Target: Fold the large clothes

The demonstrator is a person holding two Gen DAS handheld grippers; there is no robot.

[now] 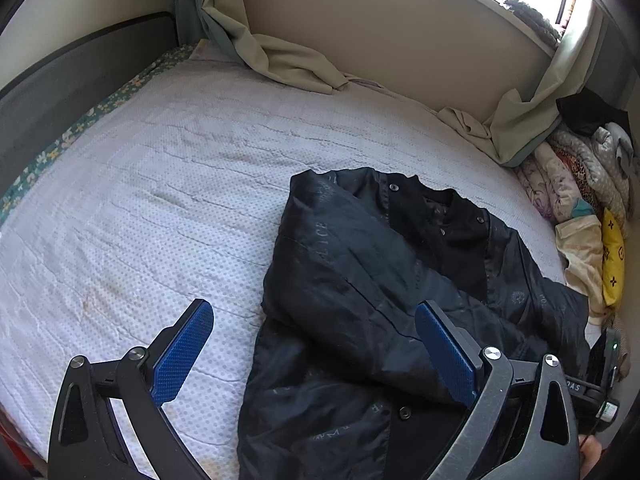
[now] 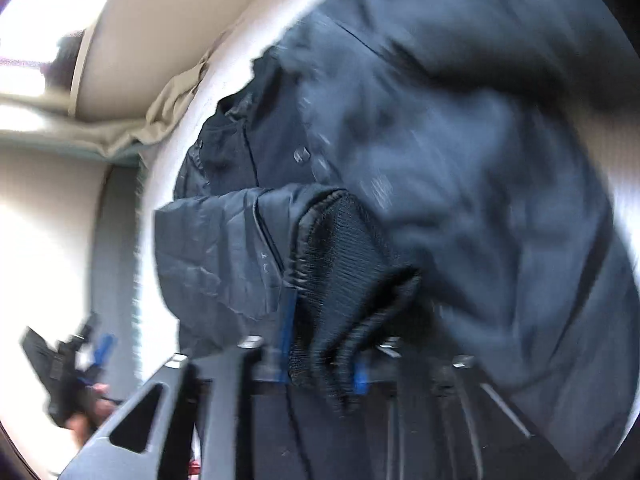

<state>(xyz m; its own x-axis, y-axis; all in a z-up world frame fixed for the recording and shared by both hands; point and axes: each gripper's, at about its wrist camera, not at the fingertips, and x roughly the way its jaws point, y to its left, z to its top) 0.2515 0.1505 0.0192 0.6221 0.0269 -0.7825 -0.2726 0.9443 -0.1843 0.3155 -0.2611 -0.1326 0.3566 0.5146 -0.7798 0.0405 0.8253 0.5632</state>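
The left gripper (image 1: 314, 344) hangs above the near edge of the bed (image 1: 140, 200) with its jaws spread wide. Nothing sits between the blue pads (image 1: 182, 354). The left pad is over the bare cover; the right pad is over the jacket (image 1: 380, 280).

The right gripper (image 2: 322, 354) is clamped on the cuff (image 2: 348, 276) of the jacket's sleeve (image 2: 216, 248). The blue pads are pressed together with the black ribbed knit bunched between them. The sleeve runs up and to the left from the pinch point. This view is blurred, so finer detail cannot be told.

The jacket is black, with pale printed lettering and snap buttons. It lies crumpled on the near right part of the bed, collar toward the wall (image 1: 380, 40). One front panel is folded over the body.

The bed has a pale dotted cover. A floral sheet edge (image 1: 72, 140) shows along the left side, next to a dark headboard (image 1: 80, 80).

At the far side, beige curtains (image 1: 280, 60) drape onto the bed below a window sill. A heap of mixed clothes (image 1: 580, 184) lies at the far right, against the wall.
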